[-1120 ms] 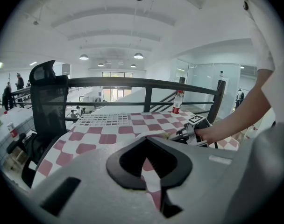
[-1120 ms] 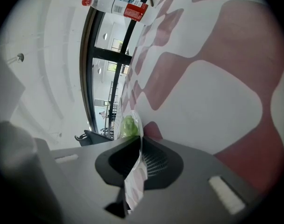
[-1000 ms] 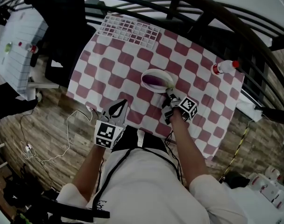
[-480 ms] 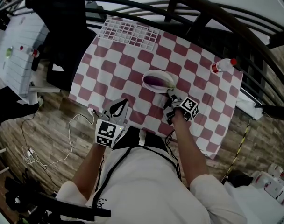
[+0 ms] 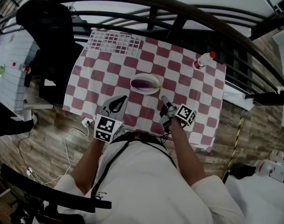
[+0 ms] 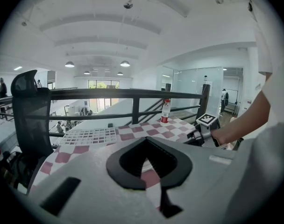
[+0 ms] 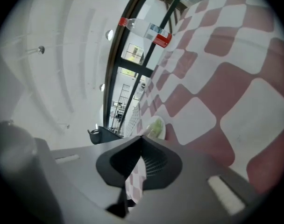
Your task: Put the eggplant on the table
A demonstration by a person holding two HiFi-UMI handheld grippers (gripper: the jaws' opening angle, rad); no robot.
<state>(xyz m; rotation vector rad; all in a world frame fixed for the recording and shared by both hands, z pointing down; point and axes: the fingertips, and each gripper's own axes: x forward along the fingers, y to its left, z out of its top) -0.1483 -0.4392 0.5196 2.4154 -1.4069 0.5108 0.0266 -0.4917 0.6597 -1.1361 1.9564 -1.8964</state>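
A purple eggplant (image 5: pixel 144 84) lies on a white oval plate (image 5: pixel 154 80) in the middle of the checkered table (image 5: pixel 188 78). My right gripper (image 5: pixel 164 100) is shut and empty, a short gap to the plate's near right. In the right gripper view its closed tips (image 7: pixel 142 137) aim at the plate (image 7: pixel 157 126), where a greenish end shows. My left gripper (image 5: pixel 120 99) is shut with nothing in it, at the table's near edge, left of the plate. Its tips (image 6: pixel 144 139) meet over the cloth.
A clear bottle with a red cap (image 5: pixel 203 59) lies at the far right of the table. A white grid rack (image 5: pixel 113 42) sits at the far left corner. A black chair (image 5: pixel 44 27) stands left of the table, and a dark railing (image 5: pixel 179 13) runs behind it.
My right gripper has drawn back a little from the plate's rim toward the near edge. The head view has shifted. The left gripper has stayed in place.
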